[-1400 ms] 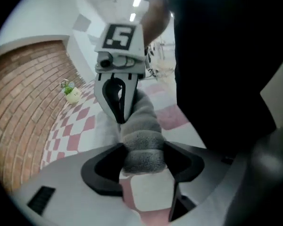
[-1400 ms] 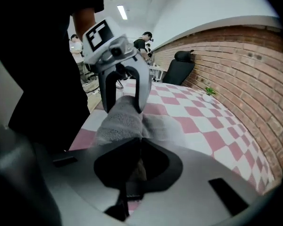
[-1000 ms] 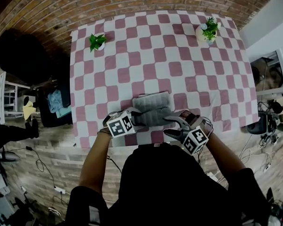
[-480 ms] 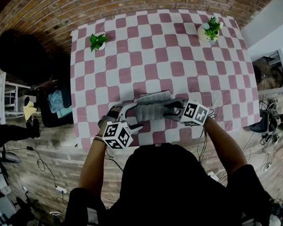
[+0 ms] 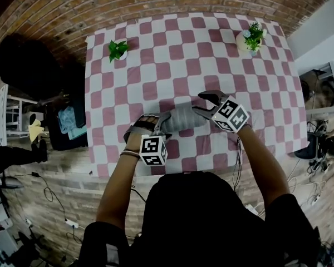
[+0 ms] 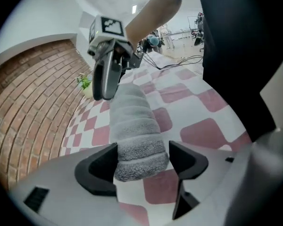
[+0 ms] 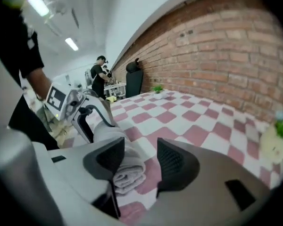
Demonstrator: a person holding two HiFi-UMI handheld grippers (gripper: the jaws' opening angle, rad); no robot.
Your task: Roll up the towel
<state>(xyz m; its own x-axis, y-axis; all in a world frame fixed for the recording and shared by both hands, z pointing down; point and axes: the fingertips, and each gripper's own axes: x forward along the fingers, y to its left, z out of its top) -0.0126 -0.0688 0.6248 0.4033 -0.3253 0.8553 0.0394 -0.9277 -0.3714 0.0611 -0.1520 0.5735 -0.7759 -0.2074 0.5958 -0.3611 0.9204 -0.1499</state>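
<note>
On the red-and-white checked tablecloth, close to the edge nearest the person, the grey towel lies rolled into a log. At one end the left gripper straddles the roll, its jaws half apart and just closing, one pad touching, the other just clear. At the other end the right gripper, its jaws just opening, has the roll against one pad only. A green plant and a flowering plant mark the far corners.

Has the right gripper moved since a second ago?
Yes: right gripper moved from the table's near edge toward the flowering plant; its jaws, just opening, straddle the towel.
</note>
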